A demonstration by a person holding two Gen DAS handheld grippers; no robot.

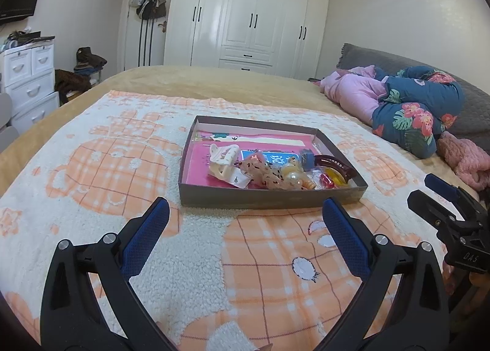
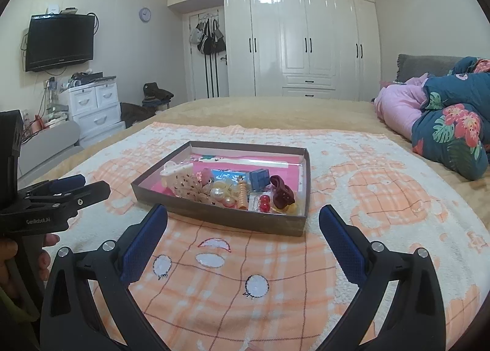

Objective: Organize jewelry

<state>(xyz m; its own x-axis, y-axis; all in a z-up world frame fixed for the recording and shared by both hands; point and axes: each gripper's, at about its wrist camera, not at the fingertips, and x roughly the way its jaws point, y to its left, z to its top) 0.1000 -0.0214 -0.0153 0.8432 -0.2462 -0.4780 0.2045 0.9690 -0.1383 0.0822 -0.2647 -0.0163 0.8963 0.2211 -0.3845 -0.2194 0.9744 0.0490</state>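
Observation:
A shallow grey cardboard tray (image 1: 266, 198) with a pink lining lies on the bed and also shows in the right wrist view (image 2: 220, 216). It holds a heap of accessories: a white claw clip (image 1: 222, 159), a spotted bow (image 1: 263, 171), pearl beads (image 2: 219, 193), a small blue box (image 2: 258, 179), a dark red claw clip (image 2: 281, 193) and red beads (image 2: 265, 201). My left gripper (image 1: 245, 207) is open and empty just before the tray's near wall. My right gripper (image 2: 243, 213) is open and empty, also just before the tray.
The tray rests on a white and orange fleece blanket (image 1: 122, 167) over the bed. A bundled floral and pink quilt (image 1: 407, 109) lies at the right. White wardrobes (image 2: 306, 41) stand behind, a drawer unit (image 2: 95, 106) and a wall television (image 2: 59, 41) at the left.

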